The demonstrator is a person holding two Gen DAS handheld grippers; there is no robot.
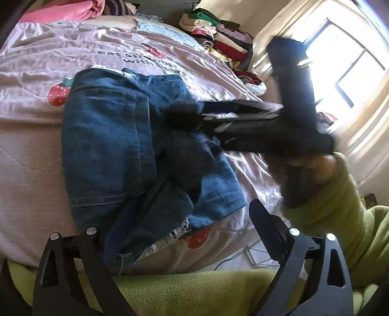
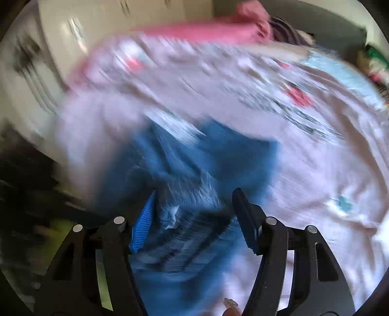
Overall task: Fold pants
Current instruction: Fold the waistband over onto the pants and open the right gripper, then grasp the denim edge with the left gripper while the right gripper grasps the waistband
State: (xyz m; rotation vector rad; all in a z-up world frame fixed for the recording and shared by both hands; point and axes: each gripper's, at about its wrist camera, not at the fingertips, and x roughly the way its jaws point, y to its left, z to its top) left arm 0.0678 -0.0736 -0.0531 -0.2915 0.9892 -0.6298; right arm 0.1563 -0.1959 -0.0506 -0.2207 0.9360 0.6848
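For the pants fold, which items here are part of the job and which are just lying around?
In the job:
- jeans
- left tongs, open
- right tongs, open above the denim

Lying about:
- stack of folded clothes
- pink bundle
- strawberry-print bed cover

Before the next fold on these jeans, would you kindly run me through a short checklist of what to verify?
1. Left gripper free to grasp: ok, jaws wide apart, nothing pinched.
2. Right gripper clear of cloth: cannot tell; its jaws stand apart over the jeans, but that view is blurred.
3. Jeans flat: not ok, bunched in the middle, frayed hem crumpled.
4. Jeans fully on the bedspread: ok in the left wrist view.
5. Right gripper out of the left's path: not ok, it reaches across the jeans.
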